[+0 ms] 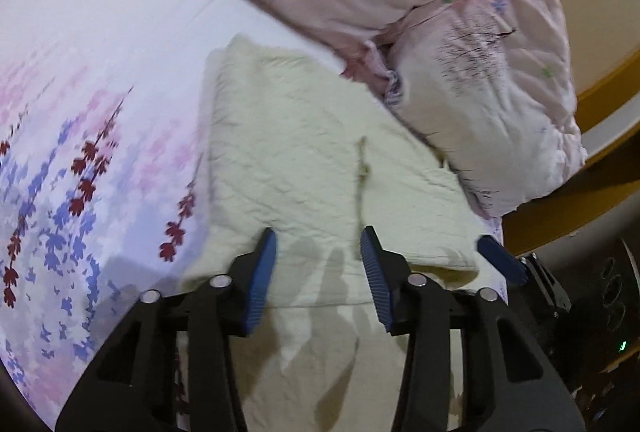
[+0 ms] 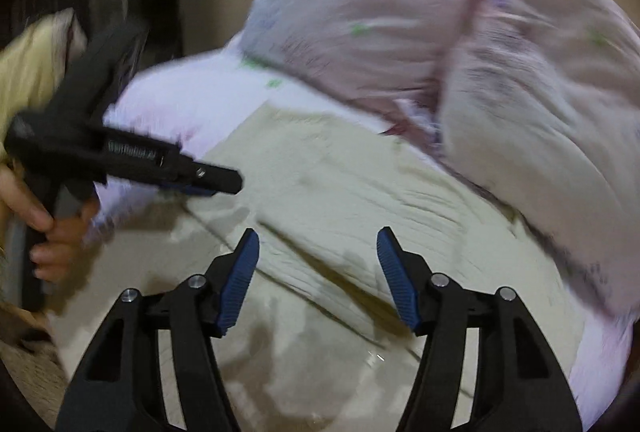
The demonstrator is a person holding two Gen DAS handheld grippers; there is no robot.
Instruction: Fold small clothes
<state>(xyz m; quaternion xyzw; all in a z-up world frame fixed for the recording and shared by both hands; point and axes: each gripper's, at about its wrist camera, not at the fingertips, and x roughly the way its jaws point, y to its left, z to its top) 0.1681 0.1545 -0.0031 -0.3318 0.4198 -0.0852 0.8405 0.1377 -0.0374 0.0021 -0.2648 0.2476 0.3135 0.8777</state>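
pale cream quilted garment (image 1: 304, 159), folded into a rough rectangle, lying flat on a bed sheet (image 1: 80, 79) printed with blue, pink and dark red flowers; a thin cord (image 1: 362, 175) with a knot runs down the garment's upper layer. a lower layer of the same cream fabric spreads beneath and toward the cameras. left gripper (image 1: 318, 244): black frame, blue ribbed pads, jaws spread wide, hovering over the garment's near edge, nothing between the fingers. right gripper (image 2: 318, 246): same make, jaws likewise wide apart, held above the cream fabric (image 2: 340, 183), gripping nothing; this view is motion-blurred. in the right wrist view the left gripper (image 2: 218, 181) appears side-on at left, its tip near the garment's far-left edge, the person's hand (image 2: 44, 228) wrapped on its grip. in the left wrist view one blue finger (image 1: 500, 258) of the right gripper shows at the garment's right corner. two pink-white pillows (image 1: 492, 103) with dark twig print and green flower marks lie just beyond the garment, the nearer one touching its far-right edge.
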